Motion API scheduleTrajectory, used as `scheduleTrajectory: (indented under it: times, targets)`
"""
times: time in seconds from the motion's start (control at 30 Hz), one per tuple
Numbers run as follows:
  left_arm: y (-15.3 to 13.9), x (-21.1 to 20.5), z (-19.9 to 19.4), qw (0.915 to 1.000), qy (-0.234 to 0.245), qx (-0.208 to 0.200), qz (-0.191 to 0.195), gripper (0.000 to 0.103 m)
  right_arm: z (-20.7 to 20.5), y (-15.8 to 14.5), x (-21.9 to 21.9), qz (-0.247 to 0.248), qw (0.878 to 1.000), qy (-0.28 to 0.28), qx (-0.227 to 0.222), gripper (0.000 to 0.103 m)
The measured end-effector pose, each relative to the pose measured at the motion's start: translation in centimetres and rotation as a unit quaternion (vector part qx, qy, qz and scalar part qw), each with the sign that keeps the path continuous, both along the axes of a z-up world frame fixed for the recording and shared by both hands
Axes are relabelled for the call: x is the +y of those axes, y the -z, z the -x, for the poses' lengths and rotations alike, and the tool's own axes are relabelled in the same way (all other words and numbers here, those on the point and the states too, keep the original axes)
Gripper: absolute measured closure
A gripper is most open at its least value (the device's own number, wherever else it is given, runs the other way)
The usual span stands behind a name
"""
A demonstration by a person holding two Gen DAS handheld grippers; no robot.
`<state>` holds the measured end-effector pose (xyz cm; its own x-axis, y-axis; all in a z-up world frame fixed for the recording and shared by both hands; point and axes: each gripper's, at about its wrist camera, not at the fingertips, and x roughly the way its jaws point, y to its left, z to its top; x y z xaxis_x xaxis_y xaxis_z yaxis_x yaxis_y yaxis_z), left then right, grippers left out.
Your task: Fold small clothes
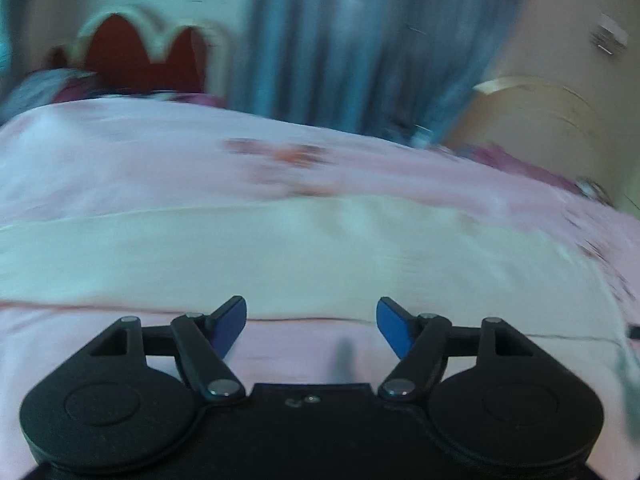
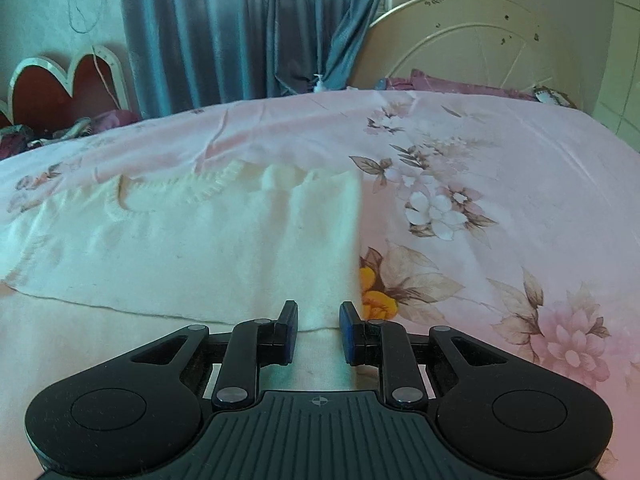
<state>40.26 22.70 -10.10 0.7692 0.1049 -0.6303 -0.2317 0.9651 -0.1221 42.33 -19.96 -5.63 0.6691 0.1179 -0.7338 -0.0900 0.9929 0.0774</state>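
The cream knitted garment (image 2: 192,240) lies spread flat on a bed covered by a pink floral bedsheet (image 2: 500,184), its ribbed neckline (image 2: 208,190) toward the far side and its folded right edge running straight down to the near hem. The right gripper (image 2: 318,326) hovers at that near right corner of the garment, its blue-padded jaws narrow, with a strip of the knit showing in the gap between them; whether the pads actually press on the fabric cannot be told from this view. In the left wrist view, which is blurred, the left gripper (image 1: 311,326) stands with its jaws wide apart and nothing between them, above the pink sheet just short of the near edge of the cream garment (image 1: 280,256). Behind the bed hangs a blue-grey curtain (image 2: 240,32), with a red scalloped headboard (image 2: 60,88) to its left and a pale round tabletop (image 2: 472,40) leaning against the wall to its right.
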Motion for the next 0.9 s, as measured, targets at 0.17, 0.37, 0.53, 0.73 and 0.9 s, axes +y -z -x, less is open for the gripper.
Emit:
scheduleTrajectory:
  times: [0.17, 0.37, 0.53, 0.73, 0.9]
  targets:
    - [0.6, 9.8, 4.2, 0.9901, -0.135, 0.001, 0.039, 0.04, -0.4, -0.6, 1.8, -0.007, 1.0, -0.001, -0.009, 0.082]
    - [2.7, 18.8, 7.5, 0.9529, -0.244, -0.047, 0.174, 0.055, -0.9, -1.0, 4.0, -0.048, 0.999, -0.008, -0.018, 0.036]
    - [3.6, 22.1, 7.5, 0.9274, -0.28, -0.091, 0.23, 0.062, -0.9, -1.5, 5.8, -0.049, 0.998, -0.026, -0.02, 0.042]
    - [3.4, 23.2, 6.6, 0.923, -0.288, -0.094, 0.237, 0.1, -1.4, -1.4, 5.3, -0.032, 0.999, 0.002, -0.011, 0.049]
    - [0.5, 19.1, 3.0, 0.9546, -0.205, -0.101, 0.191, 0.1, -0.9, -1.5, 3.3, -0.038, 0.999, 0.019, -0.011, 0.05]
